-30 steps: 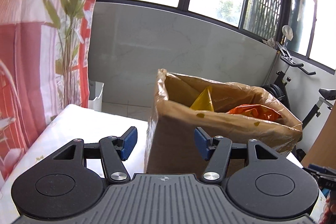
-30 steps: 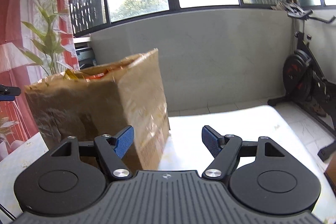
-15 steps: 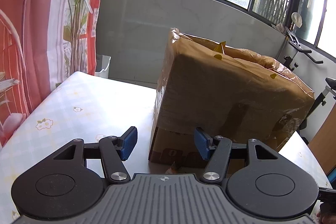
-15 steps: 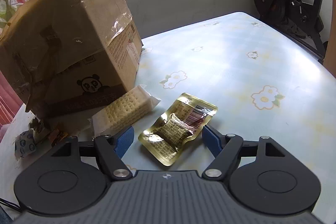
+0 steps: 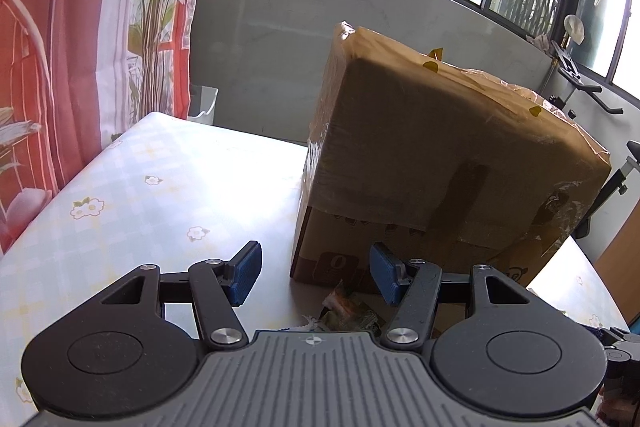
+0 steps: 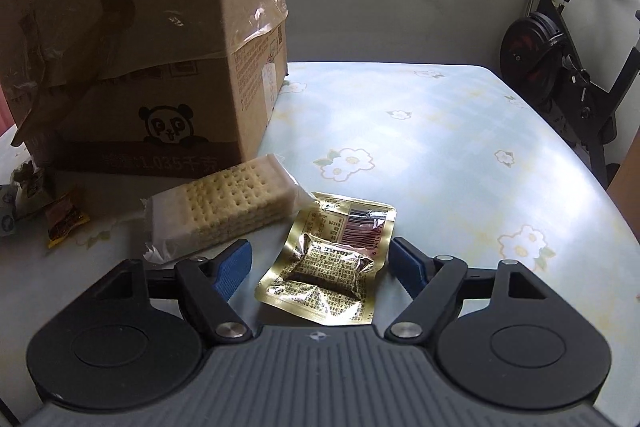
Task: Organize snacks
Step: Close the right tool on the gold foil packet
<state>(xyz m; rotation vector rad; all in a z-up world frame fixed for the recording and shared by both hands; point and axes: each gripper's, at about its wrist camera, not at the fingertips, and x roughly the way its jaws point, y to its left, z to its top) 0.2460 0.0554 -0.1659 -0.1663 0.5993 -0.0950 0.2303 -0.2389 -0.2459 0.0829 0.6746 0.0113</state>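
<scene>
A brown cardboard box (image 5: 440,163) with a panda print stands on the flowered table; it also shows in the right wrist view (image 6: 132,47). My right gripper (image 6: 320,263) is open, low over a gold foil snack pouch (image 6: 332,267) that lies between its blue fingers. A clear pack of crackers (image 6: 224,211) lies left of the pouch, by the box. My left gripper (image 5: 316,277) is open and empty in front of the box, just above a small crumpled snack wrapper (image 5: 346,313).
Small wrapped candies (image 6: 64,219) lie at the left by the box base. An exercise bike (image 6: 560,39) stands beyond the table's right edge. A red curtain and a plant (image 5: 80,27) are on the left. The table (image 6: 460,155) stretches to the right.
Both grippers have tilted down and dropped toward the table. The right one has closed in on the gold pouch; the left one has come nearer the box base. Both stay open.
</scene>
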